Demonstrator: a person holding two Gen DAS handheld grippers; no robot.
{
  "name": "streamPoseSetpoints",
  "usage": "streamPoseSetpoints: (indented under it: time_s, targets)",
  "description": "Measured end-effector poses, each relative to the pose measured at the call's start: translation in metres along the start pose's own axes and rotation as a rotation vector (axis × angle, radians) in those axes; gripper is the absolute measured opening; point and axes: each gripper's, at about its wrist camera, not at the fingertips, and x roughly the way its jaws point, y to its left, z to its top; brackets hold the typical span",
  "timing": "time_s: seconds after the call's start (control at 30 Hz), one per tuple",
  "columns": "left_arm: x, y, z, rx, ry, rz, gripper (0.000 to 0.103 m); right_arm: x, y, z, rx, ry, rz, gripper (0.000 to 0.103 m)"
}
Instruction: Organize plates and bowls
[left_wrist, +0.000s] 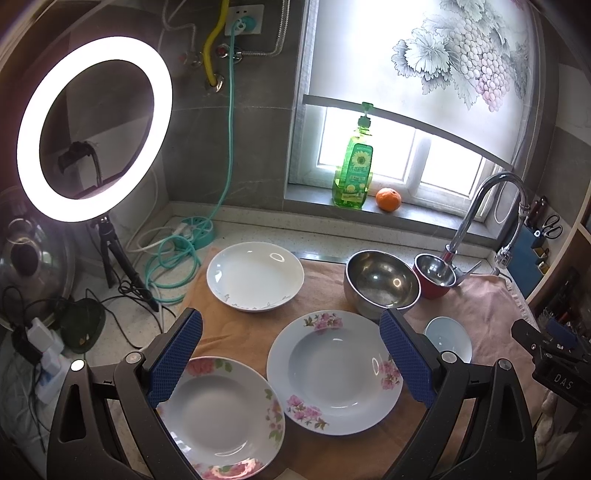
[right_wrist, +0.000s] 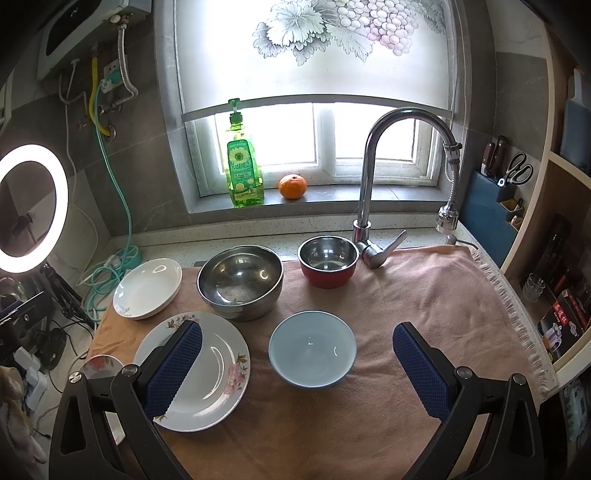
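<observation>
On a peach towel (left_wrist: 240, 328) lie three plates: a plain white one (left_wrist: 255, 275) at the back, a flowered one (left_wrist: 334, 371) in the middle and another flowered one (left_wrist: 221, 417) at the near left. A large steel bowl (right_wrist: 240, 282), a red steel-lined bowl (right_wrist: 328, 266) and a small blue bowl (right_wrist: 312, 349) stand to the right. My left gripper (left_wrist: 291, 354) hovers open above the two flowered plates. My right gripper (right_wrist: 297, 363) hovers open over the blue bowl, holding nothing.
A chrome tap (right_wrist: 373, 206) rises behind the red bowl. A green soap bottle (right_wrist: 243, 166) and an orange (right_wrist: 292, 186) sit on the sill. A ring light (left_wrist: 94, 129) on a tripod, cables and a pot lid (left_wrist: 29, 269) crowd the left counter. A knife block (right_wrist: 491, 218) stands at right.
</observation>
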Motion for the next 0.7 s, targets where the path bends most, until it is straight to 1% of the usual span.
streamPoseSetpoints:
  time_s: [0.2, 0.37, 0.6, 0.7]
  targets:
    - [0.005, 0.004, -0.005, -0.011, 0.02, 0.005, 0.097, 0.005, 0.002, -0.004, -0.012, 0.022, 0.054, 0.102]
    - [0.011, 0.01, -0.009, -0.022, 0.047, 0.002, 0.097, 0.01, 0.006, -0.006, -0.041, 0.026, 0.063, 0.102]
    - [0.021, 0.018, -0.011, -0.031, 0.082, 0.001, 0.096, 0.02, 0.005, -0.009, -0.021, 0.055, 0.101, 0.101]
    - [0.027, 0.021, -0.012, -0.031, 0.103, -0.014, 0.096, 0.026, 0.007, -0.014, -0.018, 0.074, 0.121, 0.094]
